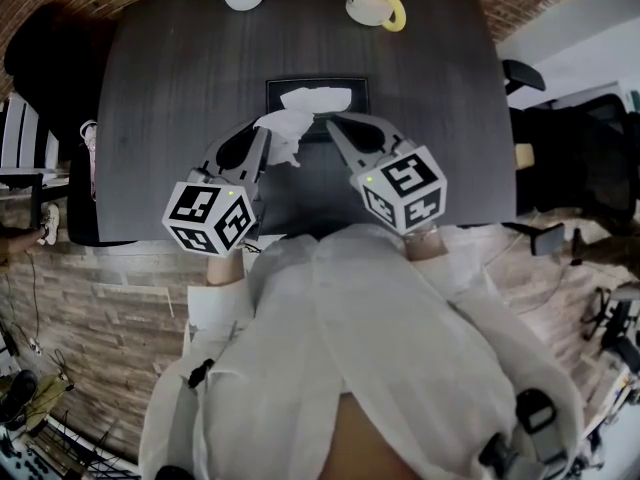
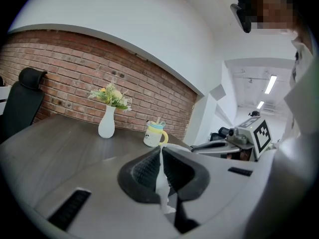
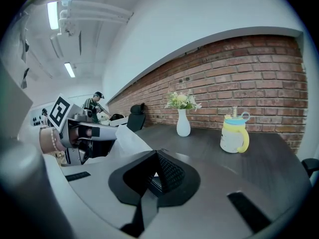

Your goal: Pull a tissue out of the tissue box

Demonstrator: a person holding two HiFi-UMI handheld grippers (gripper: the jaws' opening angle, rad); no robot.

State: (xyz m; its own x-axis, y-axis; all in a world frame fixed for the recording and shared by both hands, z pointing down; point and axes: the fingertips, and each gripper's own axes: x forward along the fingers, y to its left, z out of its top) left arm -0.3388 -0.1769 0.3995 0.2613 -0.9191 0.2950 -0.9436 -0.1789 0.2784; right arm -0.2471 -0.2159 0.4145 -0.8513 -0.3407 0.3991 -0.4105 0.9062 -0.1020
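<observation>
Clamping crumpled white tissue, left gripper sat nearside of black rectangular tissue box; right gripper stood closed, empty.

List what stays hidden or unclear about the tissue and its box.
- Tissue box: left gripper view, hidden behind that gripper's body; head view, dark on the dark table.
- Tissue in the left gripper: head view, far end blends into the sheet atop the box; freed or not, unclear.
- Right gripper: head view, contact with the box too small to tell.

Left gripper clamps a white tissue; vase and cup stand beyond
</observation>
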